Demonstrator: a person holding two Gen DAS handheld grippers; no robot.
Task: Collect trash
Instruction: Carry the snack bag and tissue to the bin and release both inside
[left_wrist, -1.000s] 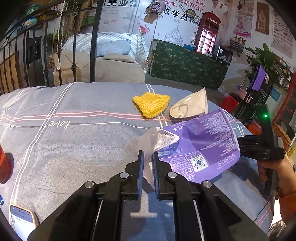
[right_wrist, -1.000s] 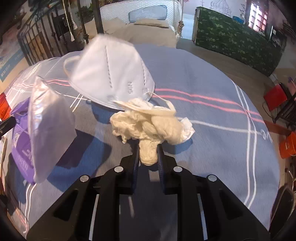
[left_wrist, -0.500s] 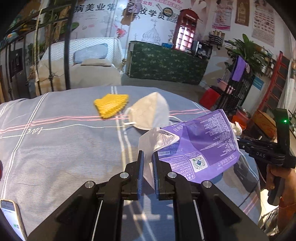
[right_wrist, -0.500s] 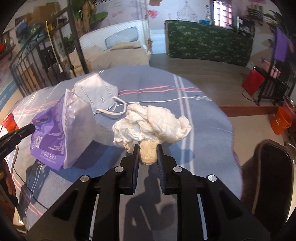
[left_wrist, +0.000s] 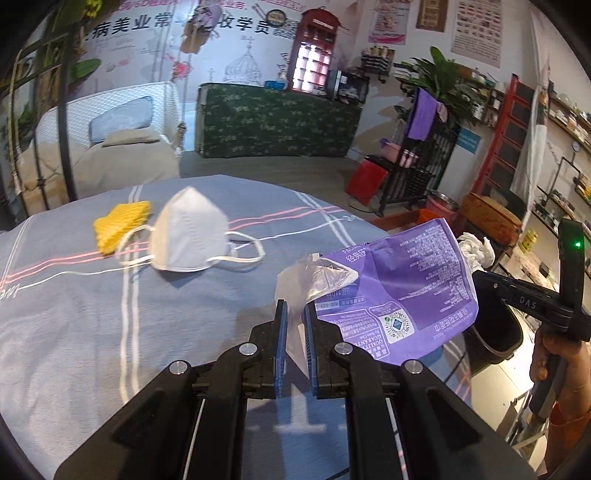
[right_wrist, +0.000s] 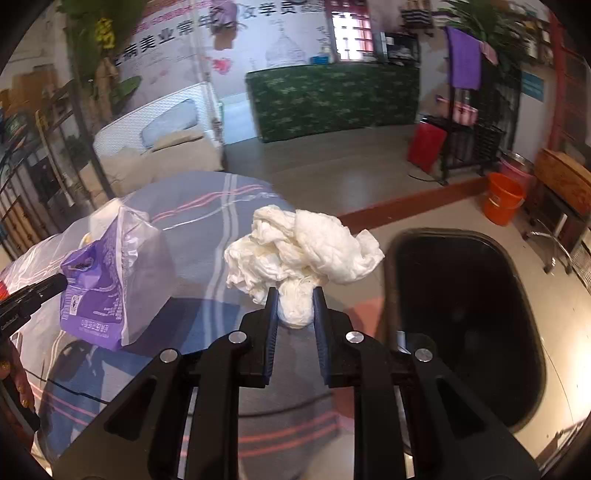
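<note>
My left gripper (left_wrist: 294, 314) is shut on the clear edge of a purple plastic wrapper (left_wrist: 402, 291), which hangs above the grey striped tablecloth (left_wrist: 74, 314). My right gripper (right_wrist: 294, 297) is shut on a crumpled white tissue wad (right_wrist: 306, 247), held over the table's edge beside a black trash bin (right_wrist: 465, 325) on the floor. The same wrapper (right_wrist: 110, 280) shows at the left of the right wrist view. On the cloth lie a white face mask (left_wrist: 188, 236) and a yellow foam net (left_wrist: 118, 225). The right gripper's body, held by a hand (left_wrist: 554, 354), is at the right of the left wrist view.
An orange bucket (right_wrist: 504, 203) and a red bin (right_wrist: 426, 146) stand on the floor beyond the table. A green-covered counter (left_wrist: 277, 118), a white bed (left_wrist: 122, 122) and black railings (right_wrist: 33, 177) lie behind. A dark rack (left_wrist: 417, 166) stands at the right.
Both grippers have swung right across the table with their loads. The mask and foam net slid left in the left view. The black bin has come into the right wrist view.
</note>
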